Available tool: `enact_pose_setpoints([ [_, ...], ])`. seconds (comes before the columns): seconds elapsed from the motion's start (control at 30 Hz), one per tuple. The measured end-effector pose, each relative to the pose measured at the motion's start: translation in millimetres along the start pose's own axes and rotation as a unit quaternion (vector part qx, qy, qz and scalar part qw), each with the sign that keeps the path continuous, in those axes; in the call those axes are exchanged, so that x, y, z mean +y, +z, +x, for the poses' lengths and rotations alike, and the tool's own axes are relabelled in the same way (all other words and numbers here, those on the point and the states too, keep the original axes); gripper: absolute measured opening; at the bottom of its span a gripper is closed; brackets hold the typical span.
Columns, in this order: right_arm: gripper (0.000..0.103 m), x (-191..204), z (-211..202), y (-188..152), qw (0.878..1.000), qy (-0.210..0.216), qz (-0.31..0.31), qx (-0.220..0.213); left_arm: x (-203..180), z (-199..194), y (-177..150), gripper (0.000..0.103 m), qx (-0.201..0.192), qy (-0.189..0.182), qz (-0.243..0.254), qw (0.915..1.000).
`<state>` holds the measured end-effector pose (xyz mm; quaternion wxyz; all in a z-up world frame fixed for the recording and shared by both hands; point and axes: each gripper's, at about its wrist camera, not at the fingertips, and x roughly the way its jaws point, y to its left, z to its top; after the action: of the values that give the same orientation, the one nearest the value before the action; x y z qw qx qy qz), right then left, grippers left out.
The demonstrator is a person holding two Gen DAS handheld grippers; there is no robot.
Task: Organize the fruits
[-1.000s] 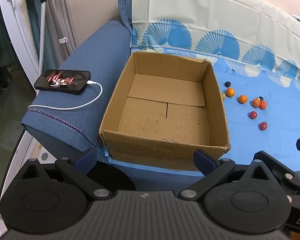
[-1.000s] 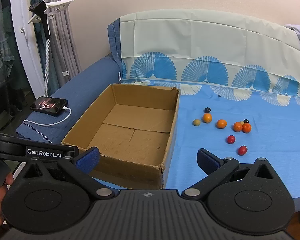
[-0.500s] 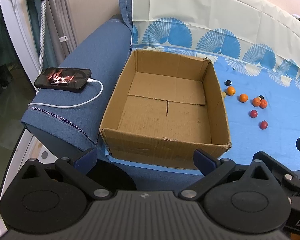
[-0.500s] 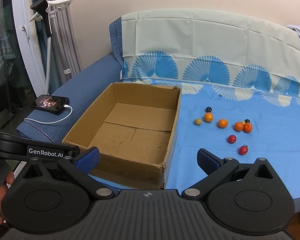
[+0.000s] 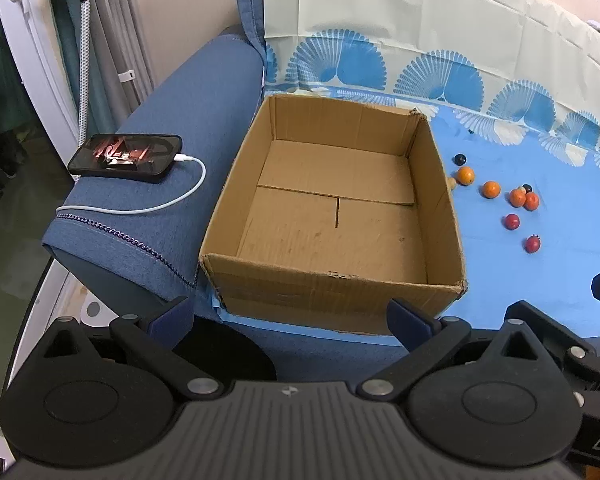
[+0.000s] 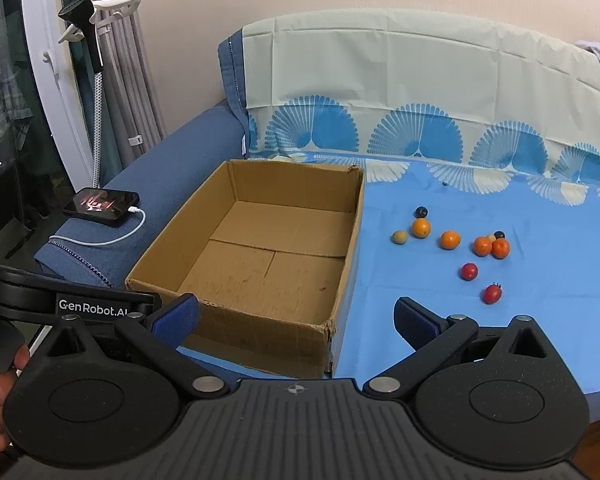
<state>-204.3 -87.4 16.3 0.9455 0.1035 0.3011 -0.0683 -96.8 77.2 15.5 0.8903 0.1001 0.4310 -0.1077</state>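
Note:
An open, empty cardboard box (image 5: 440,184) (image 6: 350,240) sits on a blue cloth on the sofa seat. To its right lie several small fruits: oranges (image 6: 450,240) (image 5: 491,189), two red ones (image 6: 493,293) (image 5: 533,244), two dark berries (image 6: 421,212) and a pale one (image 6: 399,237). My left gripper (image 5: 290,314) is open and empty, in front of the box's near wall. My right gripper (image 6: 296,318) is open and empty, near the box's front right corner, well short of the fruits.
A phone (image 5: 126,157) (image 6: 101,205) on a white charging cable (image 5: 168,200) lies on the blue sofa armrest left of the box. A patterned sheet (image 6: 400,92) covers the sofa back. A phone stand (image 6: 90,28) and curtains stand at far left.
Both grippers have risen and drawn slightly nearer the box; the view shifts a little. Nothing was grasped or moved.

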Motion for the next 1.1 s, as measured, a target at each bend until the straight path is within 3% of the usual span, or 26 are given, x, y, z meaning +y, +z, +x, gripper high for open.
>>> enact_pose_setpoints([
  [0.47,0.103,-19.8,9.0,-2.1,0.999,0.025,0.02,0.001,-24.3,5.4,7.0,0.103,0.011,0.024,0.027,0.9993],
  [0.73,0.103,-62.9,19.5,-5.3,0.998,0.003,0.065,-0.026,-61.5,16.6,18.1,0.103,0.023,0.019,0.064,0.9975],
  [0.87,0.103,-104.8,22.4,-7.5,0.994,-0.055,0.084,-0.036,-95.8,20.9,36.4,0.103,0.008,-0.018,0.09,0.9958],
  [1.0,0.103,-163.2,25.3,-8.7,0.984,-0.118,0.117,-0.063,-142.5,35.9,64.7,0.103,0.009,-0.078,0.113,0.9904],
  [1.1,0.103,-202.5,38.0,-11.5,0.977,-0.163,0.132,-0.039,-182.6,58.0,85.4,0.103,0.015,-0.109,0.129,0.9855],
])
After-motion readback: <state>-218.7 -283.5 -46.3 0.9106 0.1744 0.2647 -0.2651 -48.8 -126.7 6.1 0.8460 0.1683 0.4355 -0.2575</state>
